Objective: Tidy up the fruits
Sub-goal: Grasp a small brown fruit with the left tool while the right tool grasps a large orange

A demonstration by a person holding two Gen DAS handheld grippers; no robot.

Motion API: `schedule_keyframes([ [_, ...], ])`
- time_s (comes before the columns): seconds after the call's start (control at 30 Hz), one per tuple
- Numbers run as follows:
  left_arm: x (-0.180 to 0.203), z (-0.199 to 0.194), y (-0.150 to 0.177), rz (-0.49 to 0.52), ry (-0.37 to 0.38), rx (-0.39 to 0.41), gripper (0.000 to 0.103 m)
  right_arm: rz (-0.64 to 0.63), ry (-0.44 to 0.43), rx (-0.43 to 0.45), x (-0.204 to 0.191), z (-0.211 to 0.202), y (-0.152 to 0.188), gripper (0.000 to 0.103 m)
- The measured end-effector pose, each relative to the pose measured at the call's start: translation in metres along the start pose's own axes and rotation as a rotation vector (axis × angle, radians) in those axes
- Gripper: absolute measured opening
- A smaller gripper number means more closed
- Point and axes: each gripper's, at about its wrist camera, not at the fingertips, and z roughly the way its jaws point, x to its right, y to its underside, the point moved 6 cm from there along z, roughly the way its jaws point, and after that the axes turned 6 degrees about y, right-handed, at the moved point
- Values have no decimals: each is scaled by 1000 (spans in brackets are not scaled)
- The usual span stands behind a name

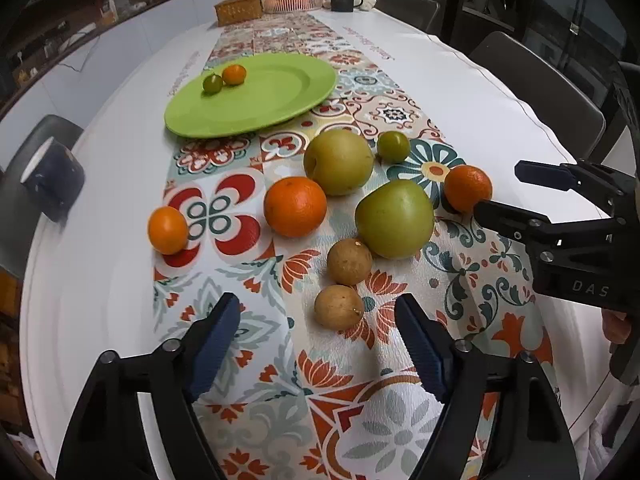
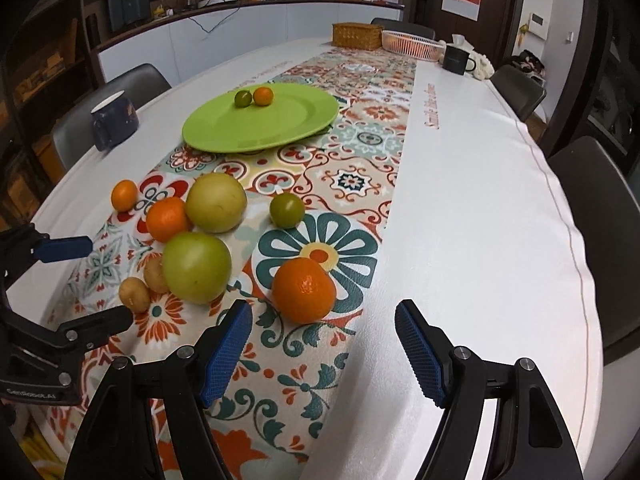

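Note:
A green plate (image 1: 280,96) (image 2: 296,120) holds a small green fruit (image 1: 212,83) and a small orange one (image 1: 234,75). Several loose fruits lie on the patterned runner. My left gripper (image 1: 318,320) is open, with a small brown fruit (image 1: 339,307) just ahead between its fingers; a second brown fruit (image 1: 349,261) and a green apple (image 1: 394,219) lie beyond. My right gripper (image 2: 323,320) is open, just short of an orange (image 2: 303,290). It also shows in the left wrist view (image 1: 500,188), beside that orange (image 1: 468,189).
A dark blue mug (image 1: 52,184) (image 2: 114,122) stands at the table's left edge. A wicker box (image 2: 357,35), a pink basket (image 2: 412,45) and a dark mug (image 2: 456,60) stand at the far end. Chairs (image 2: 600,216) line the right side.

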Motion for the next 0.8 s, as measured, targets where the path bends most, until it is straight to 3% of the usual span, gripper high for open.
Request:
schedule_keyframes([
  [0.23,-2,12,-2,-25,25,-21,56,1,-25,-25,-3,19,-3,68],
  [0.4,2,16,-1,-24,70,-32,34,1,-37,-44,-5,29,-2,58],
  [0.47,4,17,0,-14,81,-33,29,0,-51,-51,-7,31,-2,49],
  [0.57,6,17,0,-8,84,-26,28,-5,-62,-48,-10,32,-2,40],
  [0.8,5,12,-1,-13,91,-6,28,-10,-56,-39,-13,26,1,40],
])
